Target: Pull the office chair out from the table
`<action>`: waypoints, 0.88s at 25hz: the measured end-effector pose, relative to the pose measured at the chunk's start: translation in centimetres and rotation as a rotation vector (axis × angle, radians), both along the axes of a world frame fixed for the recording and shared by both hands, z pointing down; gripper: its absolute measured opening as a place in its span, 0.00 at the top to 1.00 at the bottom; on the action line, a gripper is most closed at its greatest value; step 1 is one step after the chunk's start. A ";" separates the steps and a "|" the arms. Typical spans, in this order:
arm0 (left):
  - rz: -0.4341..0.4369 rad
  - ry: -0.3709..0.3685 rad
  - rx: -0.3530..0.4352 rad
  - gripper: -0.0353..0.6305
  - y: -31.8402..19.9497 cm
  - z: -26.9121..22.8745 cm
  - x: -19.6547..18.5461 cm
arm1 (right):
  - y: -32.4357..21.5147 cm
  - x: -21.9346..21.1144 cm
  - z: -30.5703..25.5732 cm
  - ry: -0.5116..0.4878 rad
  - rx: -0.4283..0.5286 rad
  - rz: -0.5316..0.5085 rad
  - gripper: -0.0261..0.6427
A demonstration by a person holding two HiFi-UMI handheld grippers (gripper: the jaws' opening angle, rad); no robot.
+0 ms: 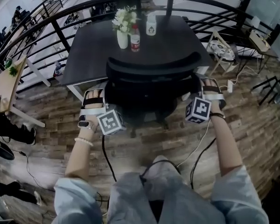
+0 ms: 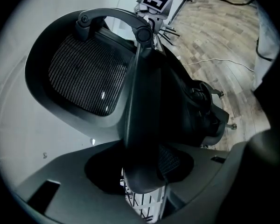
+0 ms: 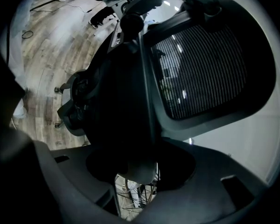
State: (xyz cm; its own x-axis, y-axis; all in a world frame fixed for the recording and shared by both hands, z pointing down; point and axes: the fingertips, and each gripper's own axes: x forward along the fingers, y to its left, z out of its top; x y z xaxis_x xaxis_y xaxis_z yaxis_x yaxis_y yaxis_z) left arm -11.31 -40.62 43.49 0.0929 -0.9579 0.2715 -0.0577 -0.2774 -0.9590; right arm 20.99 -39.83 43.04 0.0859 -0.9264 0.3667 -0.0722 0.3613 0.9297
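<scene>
Office chair (image 1: 151, 78) stands at the near edge of the dark worktop (image 1: 91, 50), back toward the person, seat toward the worktop. Left tool (image 2: 144, 171) is clamped on a dark bar at the chair's left side; the bar fills the gap between the jaws. Right tool (image 3: 135, 167) grips the matching bar at the chair's right side in the same way. Cannot tell whether these bars are armrests or frame of the back. Mesh panel of the chair shows beside each bar in the gripper views. Far half of worktop: white vase of flowers (image 1: 122, 34), a bottle (image 1: 135, 38) just right of it, a white container (image 1: 151, 26) further back. Wooden floor (image 1: 144, 141) below, with cables (image 1: 107, 157) trailing near the person's legs.
</scene>
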 end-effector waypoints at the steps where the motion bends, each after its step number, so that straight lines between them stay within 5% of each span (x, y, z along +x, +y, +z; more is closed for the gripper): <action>1: 0.000 0.002 -0.003 0.66 0.2 -0.1 0.1 | 0.4 0.0 -0.1 0.000 0.003 0.001 0.67; 22: -0.093 0.025 -0.024 0.65 8.8 0.5 2.2 | 10.7 2.2 0.2 -0.037 0.032 -0.091 0.67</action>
